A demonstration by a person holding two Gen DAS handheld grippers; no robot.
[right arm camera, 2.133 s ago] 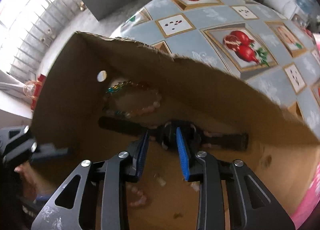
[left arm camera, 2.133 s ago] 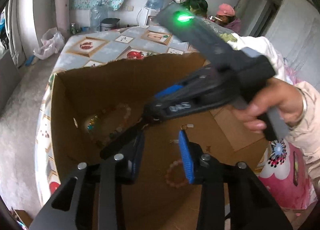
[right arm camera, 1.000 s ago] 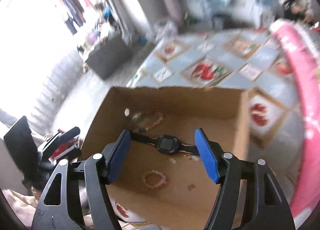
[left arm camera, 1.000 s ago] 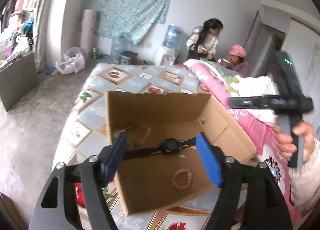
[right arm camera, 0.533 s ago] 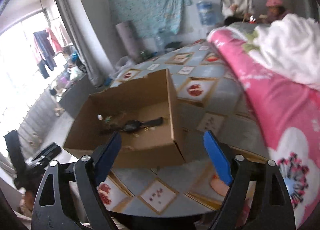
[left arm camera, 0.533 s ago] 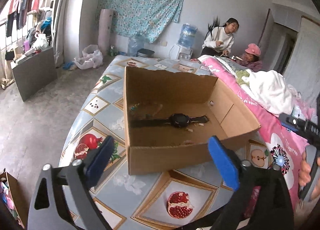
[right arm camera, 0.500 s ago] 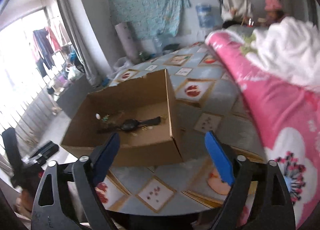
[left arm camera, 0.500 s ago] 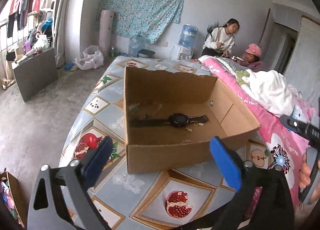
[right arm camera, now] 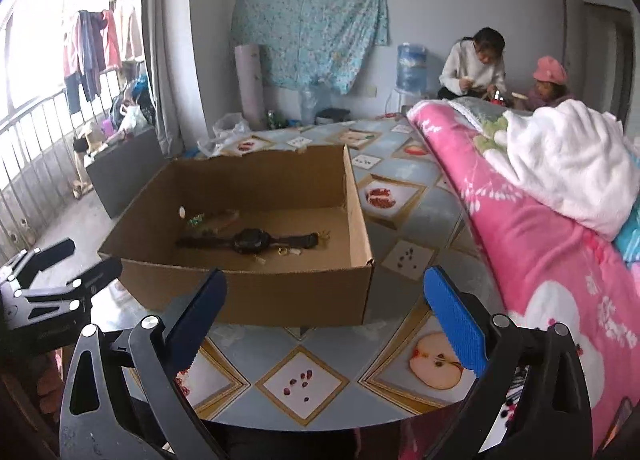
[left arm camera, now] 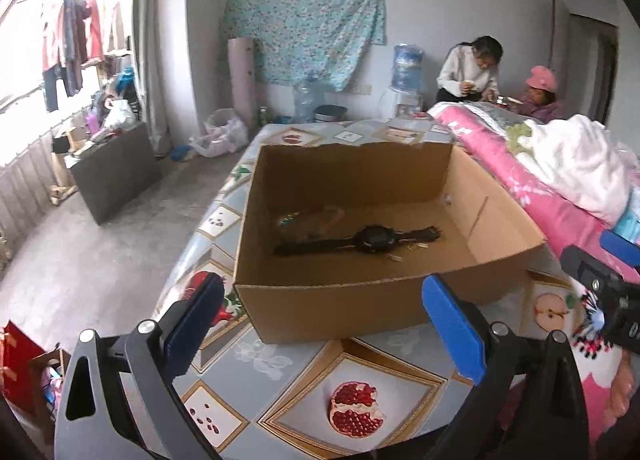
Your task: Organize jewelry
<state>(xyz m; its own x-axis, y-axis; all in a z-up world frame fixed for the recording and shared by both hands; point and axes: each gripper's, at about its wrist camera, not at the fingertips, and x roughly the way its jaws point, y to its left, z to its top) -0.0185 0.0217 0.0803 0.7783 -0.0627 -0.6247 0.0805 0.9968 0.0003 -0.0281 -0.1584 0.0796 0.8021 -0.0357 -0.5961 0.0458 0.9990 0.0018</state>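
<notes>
Inside the cardboard box [left arm camera: 360, 304], a watch [left arm camera: 376, 238] lies flat.

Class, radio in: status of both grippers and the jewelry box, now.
Left gripper open, empty. Right gripper opening, nothing between its jaws. Black wristwatch lies flat in brown cardboard box. Nothing in the way.

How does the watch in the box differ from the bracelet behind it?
The watch is black and lies stretched out straight; the bracelet is a beaded ring with pale and green beads. The watch lies mid-floor, the bracelet nearer the box's back left corner. Both rest loose on the box floor, untouched by either gripper.
</notes>
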